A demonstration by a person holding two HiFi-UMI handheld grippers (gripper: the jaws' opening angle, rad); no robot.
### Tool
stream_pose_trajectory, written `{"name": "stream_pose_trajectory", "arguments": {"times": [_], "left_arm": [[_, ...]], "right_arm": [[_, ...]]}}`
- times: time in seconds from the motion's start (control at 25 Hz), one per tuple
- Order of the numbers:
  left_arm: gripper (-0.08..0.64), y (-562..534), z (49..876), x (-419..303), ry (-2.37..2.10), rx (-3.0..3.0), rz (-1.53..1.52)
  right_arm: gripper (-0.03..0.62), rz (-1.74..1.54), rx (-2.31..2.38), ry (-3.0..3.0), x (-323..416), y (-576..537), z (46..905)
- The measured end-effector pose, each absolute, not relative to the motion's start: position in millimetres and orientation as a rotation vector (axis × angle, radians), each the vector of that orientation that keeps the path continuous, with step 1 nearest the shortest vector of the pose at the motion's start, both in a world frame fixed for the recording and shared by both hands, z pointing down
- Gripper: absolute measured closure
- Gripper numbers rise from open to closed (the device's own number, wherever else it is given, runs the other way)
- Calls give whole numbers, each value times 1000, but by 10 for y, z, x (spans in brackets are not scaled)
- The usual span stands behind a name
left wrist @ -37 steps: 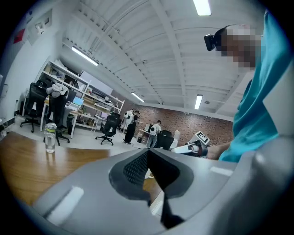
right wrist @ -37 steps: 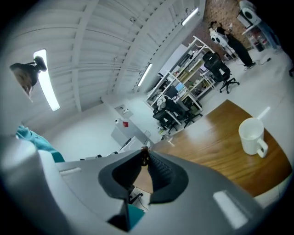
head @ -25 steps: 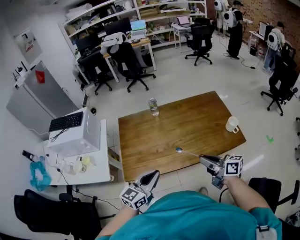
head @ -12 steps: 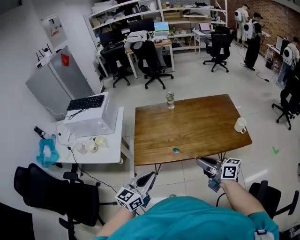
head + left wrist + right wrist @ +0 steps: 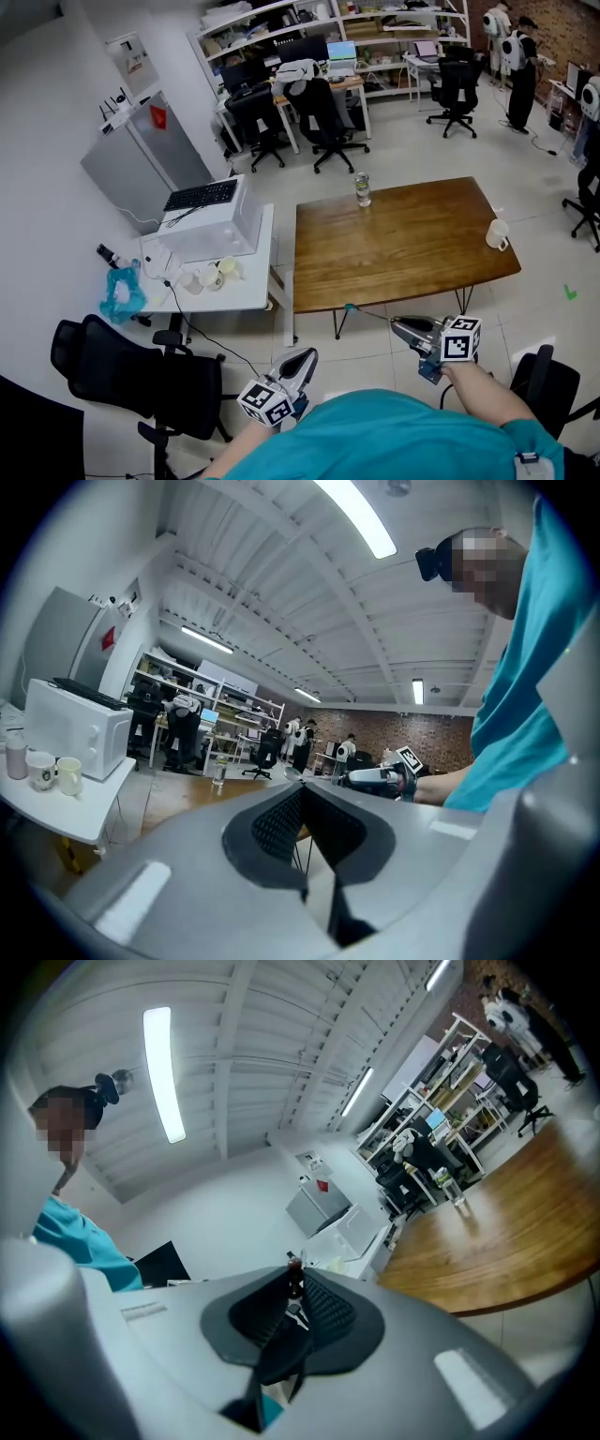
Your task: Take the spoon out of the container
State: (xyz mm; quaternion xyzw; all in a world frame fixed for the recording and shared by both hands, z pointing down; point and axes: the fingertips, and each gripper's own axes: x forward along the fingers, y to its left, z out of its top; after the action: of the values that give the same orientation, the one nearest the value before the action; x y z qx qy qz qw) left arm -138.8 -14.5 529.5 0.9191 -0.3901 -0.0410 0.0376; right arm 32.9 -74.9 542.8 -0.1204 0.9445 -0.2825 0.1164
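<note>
My right gripper [image 5: 397, 325] is shut on the handle of a thin metal spoon [image 5: 367, 313]. The spoon's bowl points left, just off the front edge of the wooden table [image 5: 403, 246]. In the right gripper view the handle [image 5: 293, 1286] shows end-on, pinched between the dark pads. A white mug [image 5: 497, 234] stands far off at the table's right edge. My left gripper [image 5: 306, 357] hangs low beside my body, shut and empty; in its own view the jaws [image 5: 301, 791] meet with nothing between them, and the right gripper [image 5: 375, 778] shows beyond.
A clear bottle [image 5: 362, 188] stands at the table's far edge. A white side table [image 5: 246, 289] with a boxy white appliance [image 5: 211, 220] and cups is to the left. Black office chairs stand at front left [image 5: 122, 375] and front right [image 5: 544, 380]. Desks, shelves and people fill the back.
The view has swung left and pulled back, so the table now sits farther up and right. The spoon's bowl, earlier over the tabletop, is now off its front edge. Both grips look unchanged.
</note>
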Motion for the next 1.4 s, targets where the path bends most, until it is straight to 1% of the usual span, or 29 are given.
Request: {"name": "stream_pose_trajectory", "arguments": {"times": [0.16, 0.4, 0.56, 0.68, 0.8, 1.0, 1.4], "left_arm": [[557, 61, 5391, -1824, -1187, 2861, -130], [557, 264, 5500, -2661, -1140, 2906, -102], [558, 124, 5454, -3162, -1163, 2892, -143], [557, 28, 5406, -3389, -1192, 2896, -176], [558, 30, 5351, -3491, -1231, 2878, -220], [558, 166, 5363, -3543, -1267, 2879, -222], [557, 24, 5376, -3458, -1268, 2856, -243]], "right_arm": [[548, -787, -315, 2775, -155, -513, 5498], [548, -760, -317, 2737, -1045, -284, 5466], [548, -739, -303, 2749, -1582, -328, 5379], [548, -741, -266, 2753, -1860, -386, 5339], [548, -762, -232, 2752, -1949, -391, 5344], [548, -777, -260, 2763, -1896, -364, 5462], [548, -782, -269, 2780, -1793, -508, 5491]]}}
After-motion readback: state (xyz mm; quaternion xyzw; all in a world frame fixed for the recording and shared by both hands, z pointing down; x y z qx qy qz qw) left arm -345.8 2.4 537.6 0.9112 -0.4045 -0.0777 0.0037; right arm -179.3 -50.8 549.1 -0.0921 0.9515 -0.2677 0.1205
